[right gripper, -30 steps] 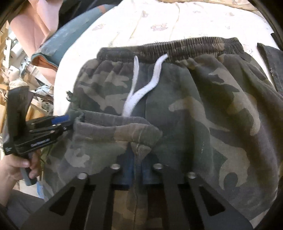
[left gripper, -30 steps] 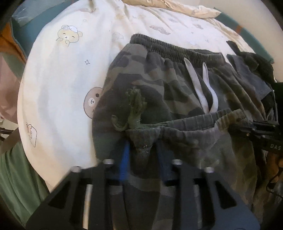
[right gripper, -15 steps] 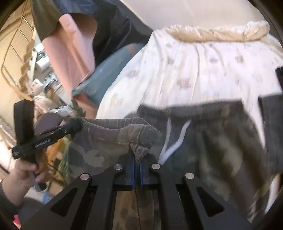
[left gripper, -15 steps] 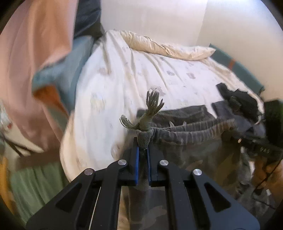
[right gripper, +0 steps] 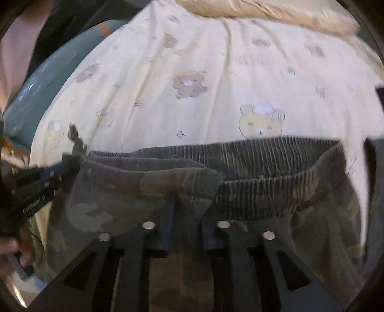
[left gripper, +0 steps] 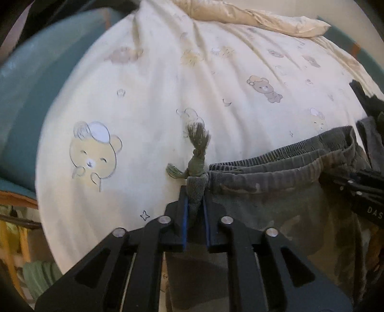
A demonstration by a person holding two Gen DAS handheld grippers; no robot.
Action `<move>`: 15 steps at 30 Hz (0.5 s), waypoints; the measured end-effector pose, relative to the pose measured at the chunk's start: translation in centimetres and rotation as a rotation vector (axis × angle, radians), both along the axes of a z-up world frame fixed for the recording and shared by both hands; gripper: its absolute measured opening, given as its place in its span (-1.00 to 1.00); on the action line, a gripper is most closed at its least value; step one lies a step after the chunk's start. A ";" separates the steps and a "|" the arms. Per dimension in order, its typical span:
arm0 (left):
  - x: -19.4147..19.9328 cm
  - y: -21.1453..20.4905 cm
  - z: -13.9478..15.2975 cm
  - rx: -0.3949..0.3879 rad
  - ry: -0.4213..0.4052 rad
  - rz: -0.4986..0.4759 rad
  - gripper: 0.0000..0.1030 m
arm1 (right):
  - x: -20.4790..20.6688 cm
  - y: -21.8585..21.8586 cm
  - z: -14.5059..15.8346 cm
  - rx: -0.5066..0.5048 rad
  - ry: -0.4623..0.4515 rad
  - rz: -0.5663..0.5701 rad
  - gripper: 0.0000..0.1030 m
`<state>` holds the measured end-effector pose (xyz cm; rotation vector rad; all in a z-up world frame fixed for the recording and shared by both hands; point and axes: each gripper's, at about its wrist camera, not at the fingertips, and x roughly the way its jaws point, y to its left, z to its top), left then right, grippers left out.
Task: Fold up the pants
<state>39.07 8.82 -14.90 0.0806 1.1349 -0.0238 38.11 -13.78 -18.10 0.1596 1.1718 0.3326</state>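
Observation:
The camouflage pants point(left gripper: 276, 216) lie folded on the bed, leg cuffs brought up against the ribbed waistband point(right gripper: 264, 148). My left gripper point(left gripper: 195, 192) has a cuff corner between its blue pads; its jaws are opening and a dark gap shows beside the cloth. A frayed green cord point(left gripper: 196, 144) sticks up from that corner. My right gripper point(right gripper: 188, 211) straddles the other cuff point(right gripper: 156, 177); its jaws are opening too, with the cloth loose between them. Each gripper shows in the other's view: the right gripper point(left gripper: 360, 189) and the left gripper point(right gripper: 60, 168).
A cream bear-print sheet point(left gripper: 168, 84) covers the bed beyond the waistband. A beige pillow point(left gripper: 252, 16) lies at the far edge, a teal blanket point(left gripper: 24, 96) at the left. Dark clothes point(left gripper: 369, 103) sit at the right. A hand point(right gripper: 9, 247) holds the left gripper's handle.
Both grippers carried the leg cuffs forward over the pants to the waistband, covering the white drawstring. From a tight pinch half a second ago, both pairs of jaws have spread apart.

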 end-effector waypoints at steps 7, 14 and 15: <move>-4.4 2.0 4.4 -0.108 -0.062 0.063 0.60 | -3.8 -1.4 4.6 0.037 -0.046 0.028 0.26; -16.9 3.6 9.1 -0.218 -0.091 0.079 0.60 | -16.9 -4.6 9.7 0.187 -0.078 0.102 0.26; -19.0 3.8 9.6 -0.223 -0.098 0.084 0.60 | -18.9 -4.8 9.8 0.198 -0.072 0.109 0.26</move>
